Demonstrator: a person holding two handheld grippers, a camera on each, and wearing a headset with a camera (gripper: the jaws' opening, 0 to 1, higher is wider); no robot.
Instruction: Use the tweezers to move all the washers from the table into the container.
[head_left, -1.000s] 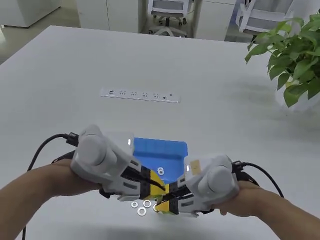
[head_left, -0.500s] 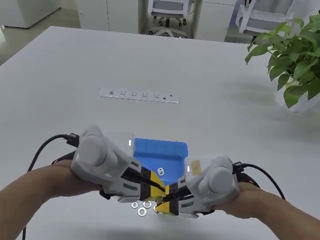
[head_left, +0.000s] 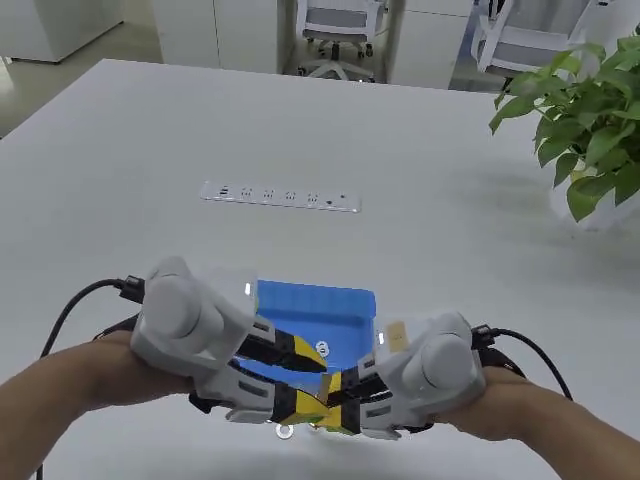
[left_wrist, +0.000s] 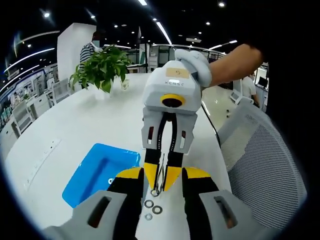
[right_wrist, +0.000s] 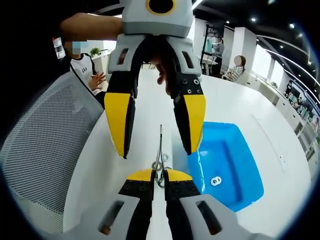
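The right gripper (right_wrist: 160, 176) has its fingers pinched on the tweezers (right_wrist: 160, 145). The tweezers' tips reach down among the washers (left_wrist: 157, 209) at the table's (head_left: 420, 150) near edge and seem to touch one, though that is too small to be sure; the left gripper (left_wrist: 164, 174) gapes wide to either side of them, holding nothing. The container (right_wrist: 235, 150) sits just beside, one washer (right_wrist: 215, 181) inside, and past it the table runs open to a power strip (head_left: 278, 194), with a plant (head_left: 590, 100) by the right edge.
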